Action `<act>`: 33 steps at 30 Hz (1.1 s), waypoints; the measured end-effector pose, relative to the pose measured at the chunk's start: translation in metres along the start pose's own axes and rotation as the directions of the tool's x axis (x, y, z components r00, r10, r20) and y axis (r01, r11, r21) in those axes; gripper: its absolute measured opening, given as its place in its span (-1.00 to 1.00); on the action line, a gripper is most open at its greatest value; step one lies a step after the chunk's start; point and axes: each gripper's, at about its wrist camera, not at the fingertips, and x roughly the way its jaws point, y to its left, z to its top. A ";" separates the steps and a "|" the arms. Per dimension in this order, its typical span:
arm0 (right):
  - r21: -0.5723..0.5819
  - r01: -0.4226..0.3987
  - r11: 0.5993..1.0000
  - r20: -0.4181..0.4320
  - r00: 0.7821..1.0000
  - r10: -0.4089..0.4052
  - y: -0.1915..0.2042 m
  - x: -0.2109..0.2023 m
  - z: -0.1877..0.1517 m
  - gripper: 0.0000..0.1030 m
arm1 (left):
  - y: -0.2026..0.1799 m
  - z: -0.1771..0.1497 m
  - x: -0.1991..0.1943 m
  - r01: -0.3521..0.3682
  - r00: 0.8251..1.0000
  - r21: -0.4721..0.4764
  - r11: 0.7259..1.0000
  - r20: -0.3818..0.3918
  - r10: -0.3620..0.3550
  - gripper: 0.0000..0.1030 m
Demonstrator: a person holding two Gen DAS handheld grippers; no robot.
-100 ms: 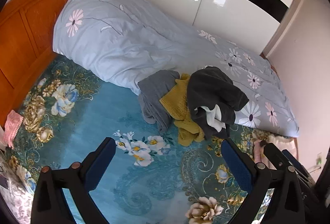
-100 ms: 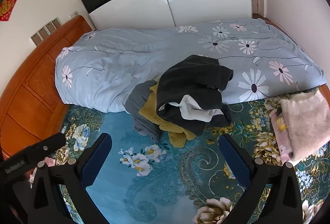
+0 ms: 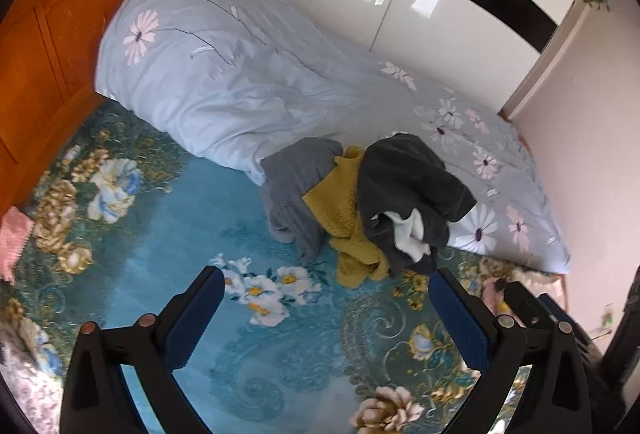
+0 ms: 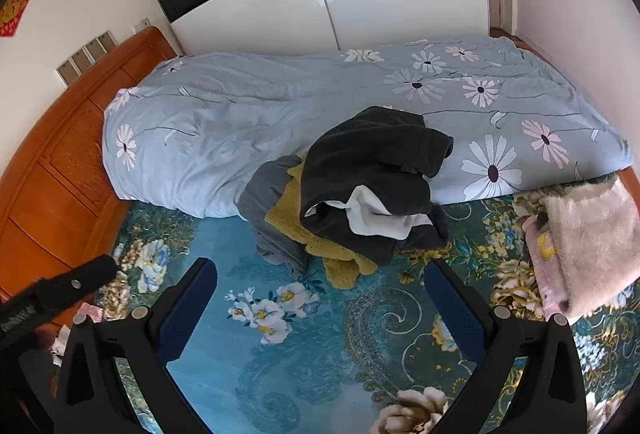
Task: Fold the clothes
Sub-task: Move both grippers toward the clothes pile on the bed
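On the floral bedspread (image 3: 168, 246), clothes pile (image 3: 360, 202) sits untouched against the duvet (image 3: 224, 74); left gripper (image 3: 326, 288) and right gripper (image 4: 320, 280) both spread wide, holding nothing.

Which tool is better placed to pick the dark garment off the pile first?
Probably right: the dark garment sits centred ahead of the open right tool; from the left tool it lies off toward the right finger.

No lettering is legible; the strap's (image 4: 56, 294) print blurs.
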 end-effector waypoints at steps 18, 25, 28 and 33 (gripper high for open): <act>-0.124 0.279 0.952 -0.044 0.957 -0.286 0.052 0.090 0.014 1.00 | 0.059 0.009 0.127 0.213 0.974 0.044 0.976 -0.092 -0.208 1.00; -0.166 0.319 0.933 -0.110 0.934 -0.339 0.053 0.138 0.022 1.00 | 0.081 0.024 0.174 0.202 0.969 -0.020 0.979 -0.138 -0.203 1.00; -0.167 0.317 0.934 -0.136 0.931 -0.340 0.051 0.158 0.025 1.00 | 0.088 0.031 0.195 0.194 0.967 -0.045 0.980 -0.158 -0.199 1.00; -0.176 0.316 0.932 -0.178 0.921 -0.345 0.045 0.187 0.029 1.00 | 0.085 0.033 0.225 0.189 0.962 -0.050 0.981 -0.192 -0.195 1.00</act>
